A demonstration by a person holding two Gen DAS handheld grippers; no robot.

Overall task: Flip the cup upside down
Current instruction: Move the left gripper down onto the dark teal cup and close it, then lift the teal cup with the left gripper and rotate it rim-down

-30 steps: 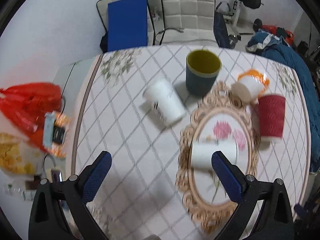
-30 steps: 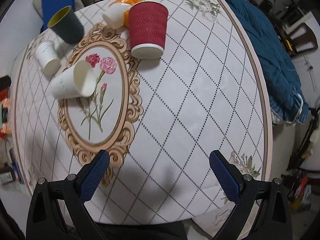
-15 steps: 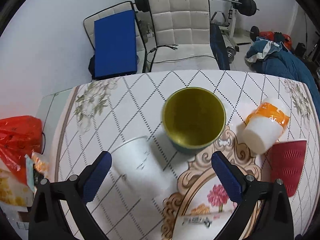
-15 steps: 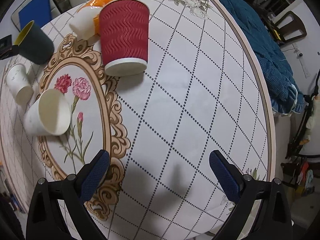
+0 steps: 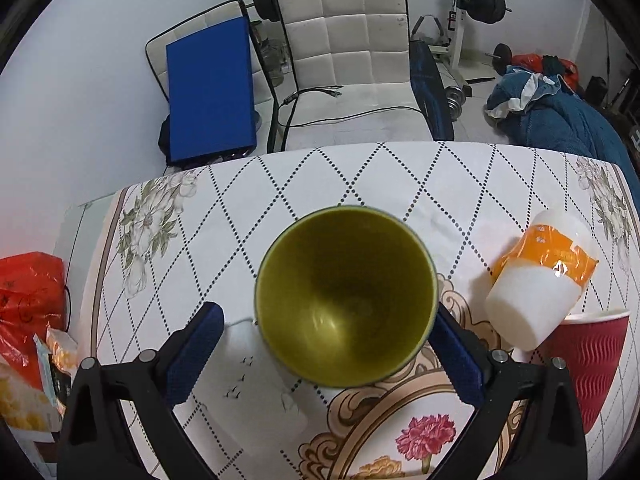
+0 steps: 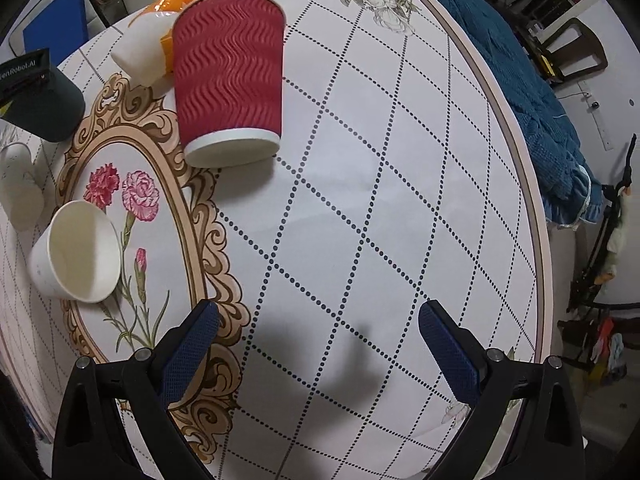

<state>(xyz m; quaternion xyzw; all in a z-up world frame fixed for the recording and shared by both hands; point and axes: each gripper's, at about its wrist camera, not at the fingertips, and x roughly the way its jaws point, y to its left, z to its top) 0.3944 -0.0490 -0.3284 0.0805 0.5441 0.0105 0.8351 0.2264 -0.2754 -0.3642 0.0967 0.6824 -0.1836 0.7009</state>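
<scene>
Green cup [image 5: 346,304] upright, empty, between spread left fingers [image 5: 192,356], right fingers [image 6: 188,356] apart, nothing held.

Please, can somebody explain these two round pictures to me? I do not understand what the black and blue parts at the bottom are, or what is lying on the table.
A person holds two hand tools, each with a camera looking along its fingers. The left gripper is open around an upright dark cup, yellow inside, not squeezing it. The right gripper is open and holds nothing. On the table an upside-down red cup stands; two white cups and an orange-banded one lie on their sides.
</scene>
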